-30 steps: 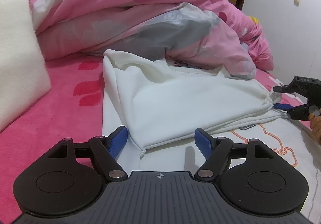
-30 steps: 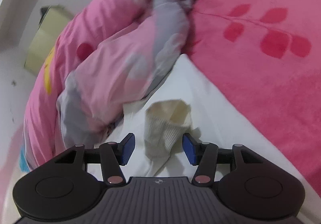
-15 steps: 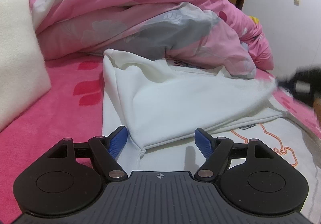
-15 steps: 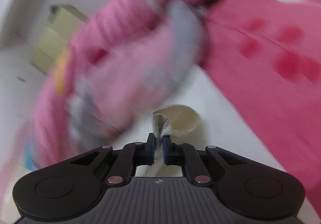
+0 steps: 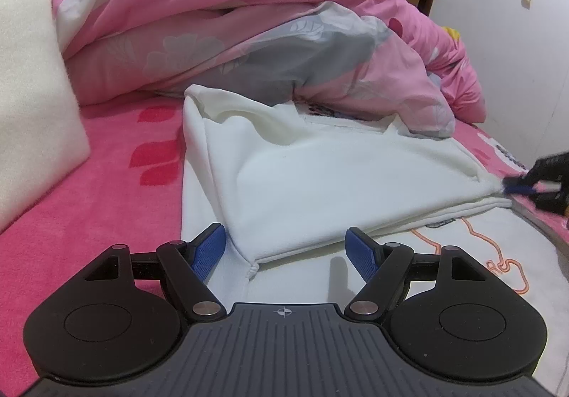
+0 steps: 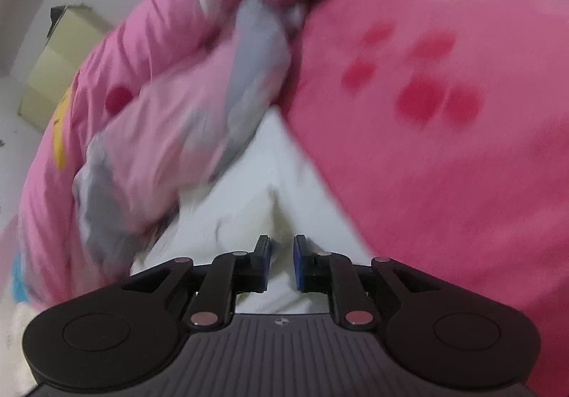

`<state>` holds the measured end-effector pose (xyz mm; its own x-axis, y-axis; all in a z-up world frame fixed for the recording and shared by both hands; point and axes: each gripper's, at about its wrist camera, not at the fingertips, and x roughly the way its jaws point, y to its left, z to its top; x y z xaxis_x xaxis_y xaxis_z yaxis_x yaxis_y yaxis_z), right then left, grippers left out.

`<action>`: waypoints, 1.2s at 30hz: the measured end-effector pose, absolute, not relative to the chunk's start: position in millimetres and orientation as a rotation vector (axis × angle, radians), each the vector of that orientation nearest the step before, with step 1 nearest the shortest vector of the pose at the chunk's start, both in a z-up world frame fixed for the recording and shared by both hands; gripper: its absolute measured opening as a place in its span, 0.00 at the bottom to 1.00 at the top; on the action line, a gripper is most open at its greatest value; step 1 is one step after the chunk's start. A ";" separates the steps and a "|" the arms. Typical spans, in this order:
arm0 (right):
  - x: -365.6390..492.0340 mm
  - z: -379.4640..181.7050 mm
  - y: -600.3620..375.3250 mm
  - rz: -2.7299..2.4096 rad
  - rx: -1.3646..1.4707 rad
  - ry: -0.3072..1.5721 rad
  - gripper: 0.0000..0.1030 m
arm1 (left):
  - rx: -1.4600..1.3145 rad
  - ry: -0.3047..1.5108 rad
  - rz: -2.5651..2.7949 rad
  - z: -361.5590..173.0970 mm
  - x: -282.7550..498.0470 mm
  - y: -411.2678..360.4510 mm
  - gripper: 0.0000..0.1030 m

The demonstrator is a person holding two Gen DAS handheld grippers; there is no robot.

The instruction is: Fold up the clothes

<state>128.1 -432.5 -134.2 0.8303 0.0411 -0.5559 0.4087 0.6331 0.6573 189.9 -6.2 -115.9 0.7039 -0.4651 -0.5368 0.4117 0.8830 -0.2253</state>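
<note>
- Centrally, a white garment (image 5: 320,183) lies partly folded on a pink bed (image 5: 106,190), its far edge against a heaped pink and grey quilt (image 5: 249,41).
- Left tongs (image 5: 286,247) hover spread wide over the garment's near folded corner, gripping nothing.
- Right tongs (image 6: 281,256) sit at the garment's sleeve end, jaws narrow and opening, white cloth between the blue pads (image 6: 298,261), which stand clear of it.
- A cream pillow (image 5: 32,84) rests at left.

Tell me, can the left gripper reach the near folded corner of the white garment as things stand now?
Probably yes. The left gripper is open, and the folded corner of the white garment lies just ahead between its fingers, with nothing in the way.
</note>
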 end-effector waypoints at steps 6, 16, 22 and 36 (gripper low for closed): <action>165.9 -105.4 -396.7 -0.115 0.646 0.534 0.14 | -0.087 0.623 -0.488 -115.4 189.3 -7.1 0.73; 213.7 -152.3 -392.8 -0.155 0.630 0.656 0.00 | -0.081 0.625 -0.497 -114.2 188.4 -5.6 0.73; 209.2 -99.2 -360.8 -0.221 0.457 0.588 0.03 | -0.133 0.588 -0.498 -103.7 185.8 3.1 0.73; 315.7 -69.1 -103.7 0.504 -0.206 0.628 0.31 | -0.200 0.613 -0.339 -98.5 204.9 32.2 0.72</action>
<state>315.7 -103.7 -69.1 0.6941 0.3866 -0.6072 -0.5088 0.8602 -0.0338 204.9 32.2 -98.5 0.7652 -0.3684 -0.5279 0.2508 0.9259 -0.2825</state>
